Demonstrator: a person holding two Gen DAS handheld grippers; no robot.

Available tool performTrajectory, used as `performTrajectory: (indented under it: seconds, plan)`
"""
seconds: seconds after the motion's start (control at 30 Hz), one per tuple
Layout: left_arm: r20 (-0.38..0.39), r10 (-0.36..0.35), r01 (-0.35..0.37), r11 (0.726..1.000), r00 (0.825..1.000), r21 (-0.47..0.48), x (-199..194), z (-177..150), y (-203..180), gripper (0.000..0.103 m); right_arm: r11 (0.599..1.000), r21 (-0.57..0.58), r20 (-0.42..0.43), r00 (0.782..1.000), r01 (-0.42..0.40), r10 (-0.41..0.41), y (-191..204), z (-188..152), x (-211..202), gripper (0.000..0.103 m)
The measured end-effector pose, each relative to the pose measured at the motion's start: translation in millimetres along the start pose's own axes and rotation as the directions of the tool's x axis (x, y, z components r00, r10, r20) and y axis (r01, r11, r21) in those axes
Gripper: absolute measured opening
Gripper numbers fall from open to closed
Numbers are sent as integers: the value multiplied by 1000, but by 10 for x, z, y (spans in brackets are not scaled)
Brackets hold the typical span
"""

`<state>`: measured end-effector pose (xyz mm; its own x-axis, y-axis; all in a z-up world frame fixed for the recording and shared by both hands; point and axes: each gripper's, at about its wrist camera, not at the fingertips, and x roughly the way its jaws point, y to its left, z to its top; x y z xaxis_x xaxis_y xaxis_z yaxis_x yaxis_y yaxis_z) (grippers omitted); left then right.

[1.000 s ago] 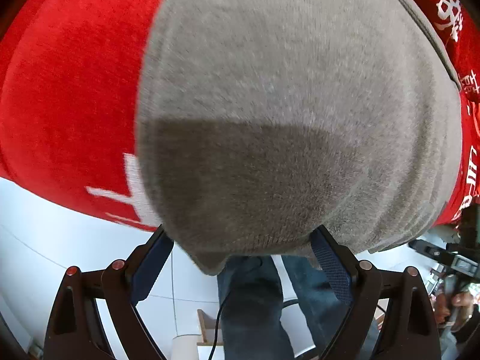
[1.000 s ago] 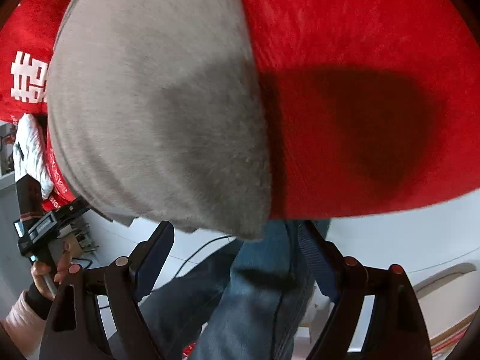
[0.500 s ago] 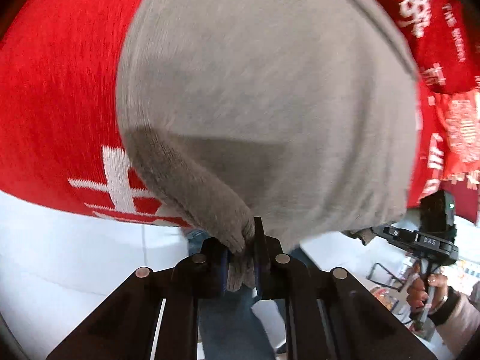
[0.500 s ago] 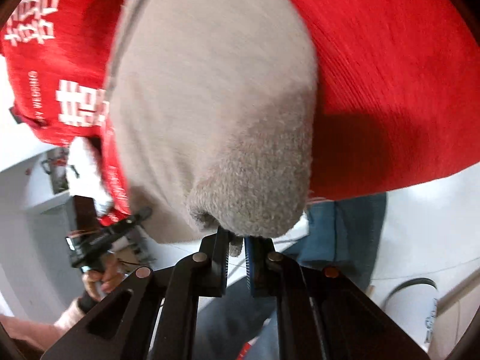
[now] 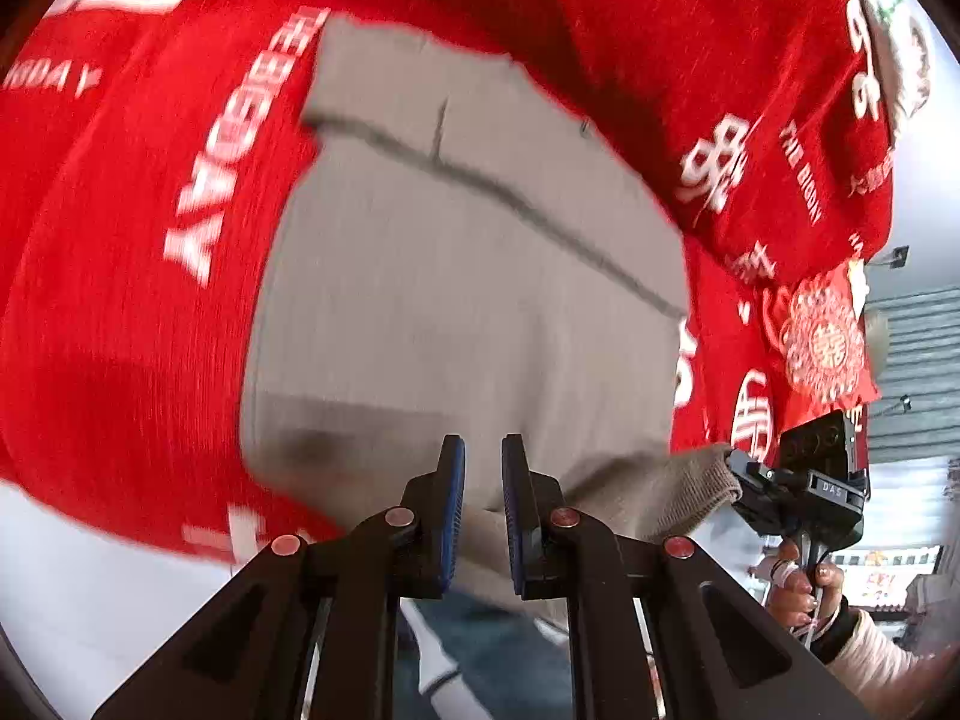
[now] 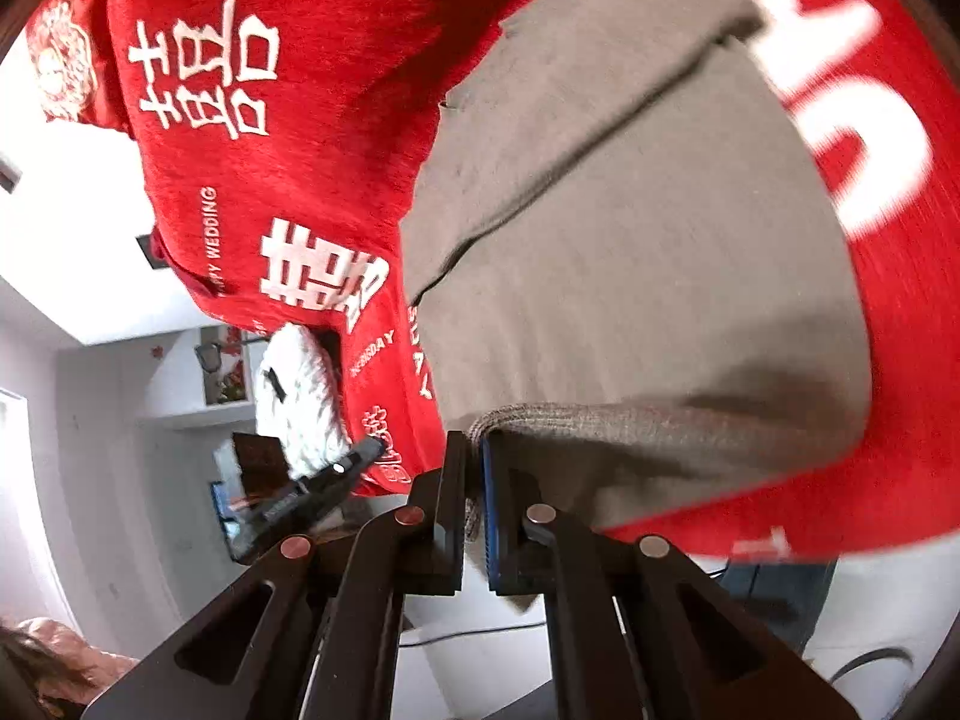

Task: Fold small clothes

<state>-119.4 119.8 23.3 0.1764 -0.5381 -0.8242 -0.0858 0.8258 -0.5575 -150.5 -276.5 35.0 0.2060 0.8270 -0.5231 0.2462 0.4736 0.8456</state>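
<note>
Grey knit is what both our claws are pinched onto right now. The left claw (image 5: 483, 480) has its blue pads nearly together with the near hem of the grey garment (image 5: 468, 312) caught between them, and the right claw (image 6: 474, 480) is clamped tight on the other near corner, where you can see the ribbed edge bunched up right at the pads. In the left view the right claw shows up off at the side, gripping that stretched corner, with a hand (image 5: 801, 591) on its handle.

Going outward from there: the near edge is lifted up off the red blanket (image 5: 150, 300) with white lettering, while the rest of the garment lies flat on it. There's a darker seam line running across it further up, and the far edge lies flat toward the top of the view. Below the claws we can make out blue jeans and a pale floor.

So we'd say we're at the start of a fold, near hem picked up at both corners. Next move probably calls for carrying both corners forward together, keeping the hem level and taut, and laying it down lined up with the far edge before letting go.
</note>
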Motion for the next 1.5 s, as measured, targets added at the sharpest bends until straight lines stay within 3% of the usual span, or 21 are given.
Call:
performTrajectory:
  seconds: [0.07,0.2,0.33,0.47,0.5,0.53,0.57,0.6,0.7,0.8,1.0,1.1,1.2,1.3,1.33,1.37,1.4,1.43,1.47,1.5]
  plan:
    - [19,18,-19,1000,1000,12,29,196,-66,14,999,-9,-10,999,48,-48,17,101,46,5]
    - [12,177,-177,979,984,100,192,393,-117,15,991,12,-21,991,134,-134,-89,342,149,5]
    - [-7,260,-257,958,966,130,264,383,-38,15,959,69,10,961,274,-275,-306,662,168,6]
    - [-42,307,-300,945,951,132,355,305,-11,15,931,-39,-50,930,364,-365,-220,728,204,9]
    - [-51,319,-309,940,946,143,356,276,-18,28,914,-107,-59,916,391,-398,-136,680,211,24]
    - [-58,333,-319,933,941,167,363,247,-35,43,898,-160,-60,904,409,-423,-61,631,214,52]
    - [-54,348,-333,924,936,189,362,223,-60,79,882,-207,-58,895,423,-442,-2,580,215,66]
    - [-24,377,-362,904,926,226,334,182,-109,94,865,-258,-50,888,430,-457,46,524,208,74]
    - [-14,411,-382,859,912,341,297,76,-226,94,803,-385,-43,861,455,-508,196,386,258,74]
    - [-24,445,-376,785,895,492,295,-92,-341,94,713,-482,-28,805,509,-593,188,250,311,74]
    - [-56,521,-270,528,851,805,519,-639,-499,94,692,-492,-18,789,528,-615,163,181,376,74]
    - [-52,521,-227,456,852,861,730,-819,-593,94,669,-519,-8,780,532,-626,196,139,464,74]
    - [-51,501,-204,442,864,873,973,-906,-702,94,630,-569,3,767,529,-642,241,112,574,74]
    - [-26,506,-214,411,862,886,1134,-951,-729,94,592,-622,7,760,512,-650,306,152,797,74]
    - [-30,502,-214,421,864,881,1149,-934,-721,92,591,-627,1,759,508,-651,301,172,842,72]
    - [-47,493,-207,448,869,869,1146,-900,-704,80,596,-625,-8,759,504,-651,292,191,882,68]
    - [-84,480,-187,490,873,851,1136,-854,-676,65,612,-617,-31,761,496,-648,266,214,921,41]
    - [-131,460,-160,541,878,826,1115,-798,-641,51,624,-604,-55,756,495,-652,235,226,950,7]
    - [-166,435,-140,589,885,796,1073,-745,-600,45,629,-588,-59,748,509,-661,210,227,955,7]
    - [-183,419,-131,617,889,776,1037,-707,-565,30,633,-579,-51,752,514,-657,219,226,942,6]
